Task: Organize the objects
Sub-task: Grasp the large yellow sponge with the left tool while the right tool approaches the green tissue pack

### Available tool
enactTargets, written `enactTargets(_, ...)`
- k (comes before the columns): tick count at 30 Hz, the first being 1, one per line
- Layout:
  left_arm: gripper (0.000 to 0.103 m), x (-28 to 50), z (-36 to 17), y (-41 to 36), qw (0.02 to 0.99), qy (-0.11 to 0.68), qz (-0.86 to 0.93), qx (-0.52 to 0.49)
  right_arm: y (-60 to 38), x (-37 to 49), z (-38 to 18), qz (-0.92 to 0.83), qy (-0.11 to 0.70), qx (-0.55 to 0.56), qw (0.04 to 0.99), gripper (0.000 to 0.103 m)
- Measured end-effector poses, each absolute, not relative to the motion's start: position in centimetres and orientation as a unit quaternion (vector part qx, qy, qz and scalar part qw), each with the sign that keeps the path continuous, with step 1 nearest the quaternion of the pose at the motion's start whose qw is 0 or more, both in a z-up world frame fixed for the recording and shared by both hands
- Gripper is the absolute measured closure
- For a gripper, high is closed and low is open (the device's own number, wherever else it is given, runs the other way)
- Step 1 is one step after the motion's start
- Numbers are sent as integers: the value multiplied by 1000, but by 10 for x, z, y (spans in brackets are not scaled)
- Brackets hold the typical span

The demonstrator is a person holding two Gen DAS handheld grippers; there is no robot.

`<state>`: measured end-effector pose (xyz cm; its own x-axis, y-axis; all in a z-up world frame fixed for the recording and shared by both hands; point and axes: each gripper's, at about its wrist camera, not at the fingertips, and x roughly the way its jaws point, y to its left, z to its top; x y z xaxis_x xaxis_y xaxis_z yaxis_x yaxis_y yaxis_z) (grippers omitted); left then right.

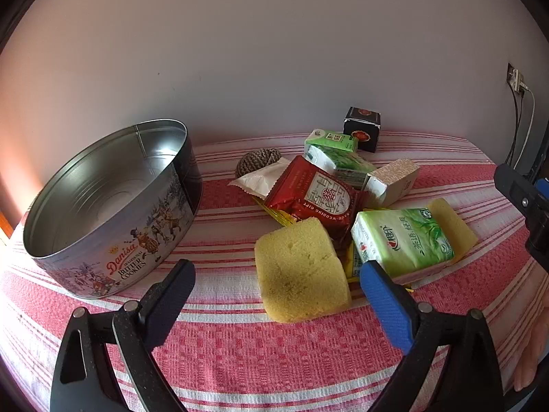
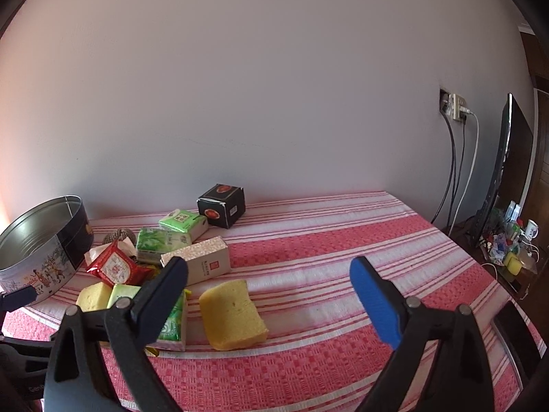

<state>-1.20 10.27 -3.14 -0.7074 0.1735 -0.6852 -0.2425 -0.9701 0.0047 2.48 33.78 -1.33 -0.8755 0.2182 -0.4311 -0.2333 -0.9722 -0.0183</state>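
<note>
On the striped bench [image 1: 274, 360], the left tongs [image 1: 278, 274] are spread wide and hold nothing, with a yellow sponge [image 1: 302, 271] between their tips. Left of it stands the open cookie tin [image 1: 113, 213], whose bare inside only the left view shows. From the right view, the right tongs [image 2: 269, 271] are also spread and hold nothing, above a second sponge [image 2: 231, 314]; only this view shows a cluttered side table [image 2: 511, 257] beyond the bench.
</note>
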Motion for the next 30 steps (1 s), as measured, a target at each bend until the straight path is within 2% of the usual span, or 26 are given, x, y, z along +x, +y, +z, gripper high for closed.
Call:
enactTargets(5,36,-37,-50,110,132,4,896,-423,339,23,-14,967,39,-232,94,7)
enactTargets(11,47,-34,-50,117,144,22,900,-411,337,21,-16,967,43,-240,79,7)
enactTargets(17,48,-17,-30,103,145,48,920,-362,338,16,-22,962,69,-262,41,6)
enactTargets(21,48,-7,-17,81,144,46,929,-337,326,10,-33,945,89,-313,-47,5)
enactTargets(25,48,2,-7,59,138,47,937,-319,303,6,-48,921,61,-371,-105,4)
enactTargets(28,48,5,-3,52,131,54,942,-304,283,5,-63,911,37,-398,-105,4)
enactTargets(30,48,4,0,50,130,55,943,-302,268,5,-68,913,-9,-400,-77,3)
